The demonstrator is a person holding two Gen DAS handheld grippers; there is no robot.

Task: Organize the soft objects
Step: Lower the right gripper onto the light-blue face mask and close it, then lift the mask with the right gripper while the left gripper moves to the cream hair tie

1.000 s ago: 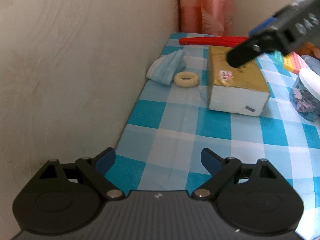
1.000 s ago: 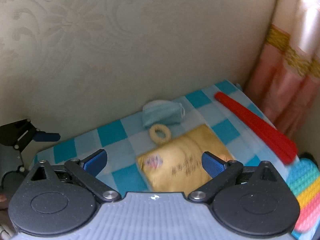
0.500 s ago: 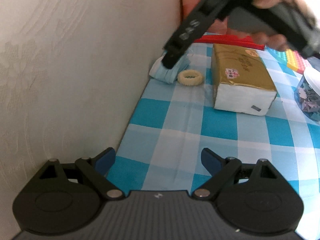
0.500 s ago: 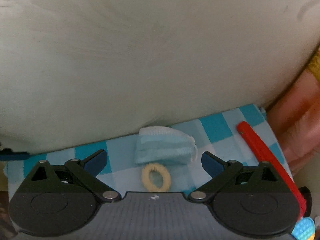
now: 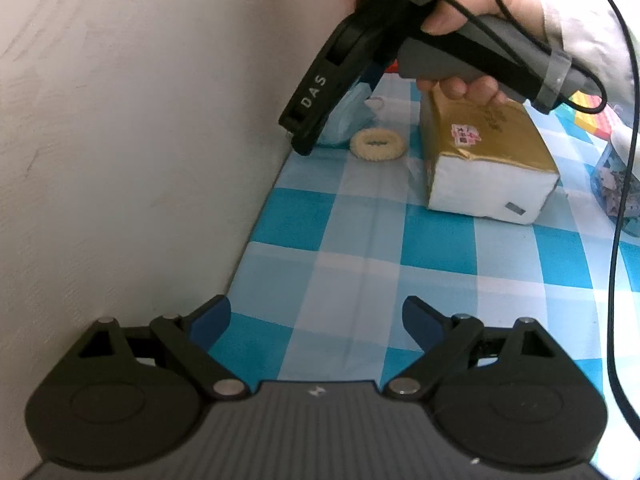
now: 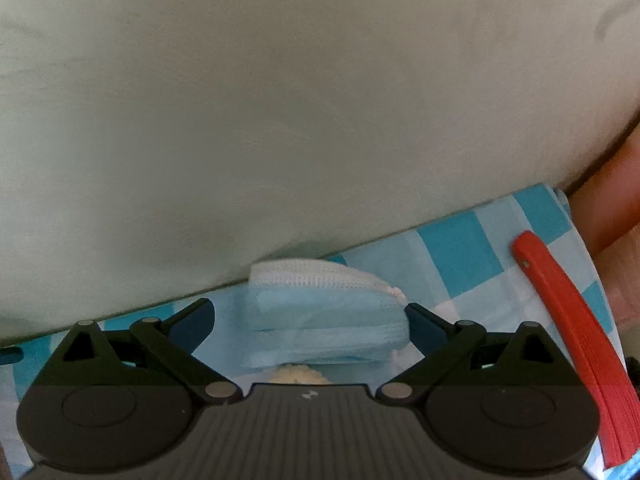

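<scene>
A folded light-blue face mask (image 6: pixel 324 320) lies against the wall on the blue-checked tablecloth. My right gripper (image 6: pixel 310 322) is open, its fingers on either side of the mask. In the left wrist view the right gripper (image 5: pixel 320 120) reaches down over the mask (image 5: pixel 348 120). A cream hair ring (image 5: pixel 377 144) lies just beside the mask and partly shows in the right wrist view (image 6: pixel 298 374). A gold tissue pack (image 5: pixel 484 156) lies to its right. My left gripper (image 5: pixel 316 322) is open and empty, low over the tablecloth near the wall.
The cream wall (image 5: pixel 140 140) runs along the table's left edge. A red folded fan (image 6: pixel 568 328) lies at the far end. A clear jar (image 5: pixel 618 184) and a colourful bubble toy (image 5: pixel 596 116) stand at the right.
My right gripper has come down and forward to the wall, so the mask now sits between its fingers. The left gripper has barely moved.
</scene>
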